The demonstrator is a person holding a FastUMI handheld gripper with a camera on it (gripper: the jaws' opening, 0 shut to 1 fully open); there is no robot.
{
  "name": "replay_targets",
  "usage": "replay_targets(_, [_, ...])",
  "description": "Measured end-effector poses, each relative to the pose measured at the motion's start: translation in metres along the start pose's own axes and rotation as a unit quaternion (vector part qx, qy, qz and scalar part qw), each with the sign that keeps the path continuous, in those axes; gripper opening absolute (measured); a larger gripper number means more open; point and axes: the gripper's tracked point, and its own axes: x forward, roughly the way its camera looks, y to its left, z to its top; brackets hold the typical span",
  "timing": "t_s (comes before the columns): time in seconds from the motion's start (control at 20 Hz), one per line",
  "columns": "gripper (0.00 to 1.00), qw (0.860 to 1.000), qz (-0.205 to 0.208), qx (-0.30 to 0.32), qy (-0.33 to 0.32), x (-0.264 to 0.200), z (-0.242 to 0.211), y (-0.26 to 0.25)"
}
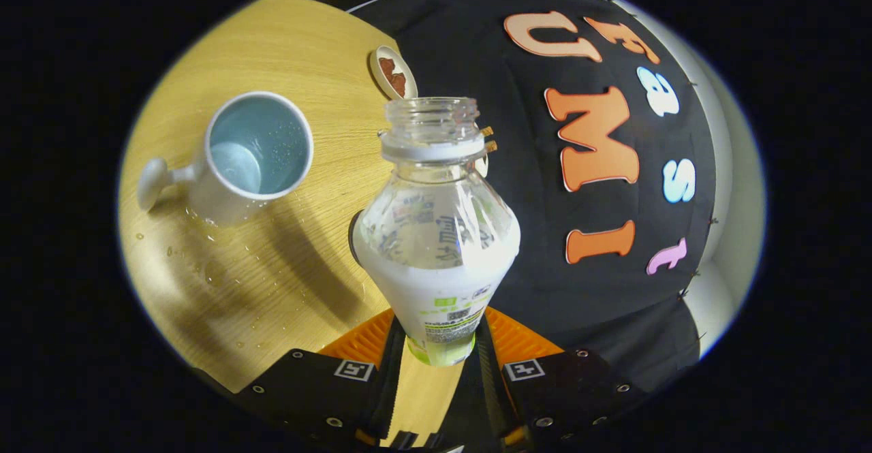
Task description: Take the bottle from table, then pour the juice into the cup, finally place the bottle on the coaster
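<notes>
I have the gripper (439, 344) closed on the lower body of the bottle (436, 235), both fingers pressing its sides near the base, so the bottle is clamped between them and reaches forward with its neck pointing away from me. The cap is off and the mouth is open. A pale liquid lies in the lower part of the bottle, toward the fingers, while the shoulder and neck look clear, so I judge nothing is flowing at this instant. Beyond the fingers and off to the left, the white cup (255, 150) stands upright on the wooden table (286, 269), handle pointing away from the bottle, well apart from the mouth of it. I think there is a little liquid in the cup, though the bluish interior makes that hard to call. Drops of liquid lie scattered on the table just beside the cup. Farther still, past the bottle's neck at the table's far edge, sits a small round coaster (393, 71). I take the step in hand to be the pour, or its very end. Next I must either bring the mouth over the cup and tip it, or carry the bottle out to the coaster and stand it upright there.
</notes>
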Motion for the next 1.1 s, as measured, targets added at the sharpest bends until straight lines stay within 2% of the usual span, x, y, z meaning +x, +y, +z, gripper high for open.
replay_targets(0.45, [0.55,0.996,-0.026,-0.086,-0.014,0.004,0.011,-0.015])
replay_targets(1.1, [0.55,0.984,-0.03,-0.173,-0.022,0.016,0.021,-0.021])
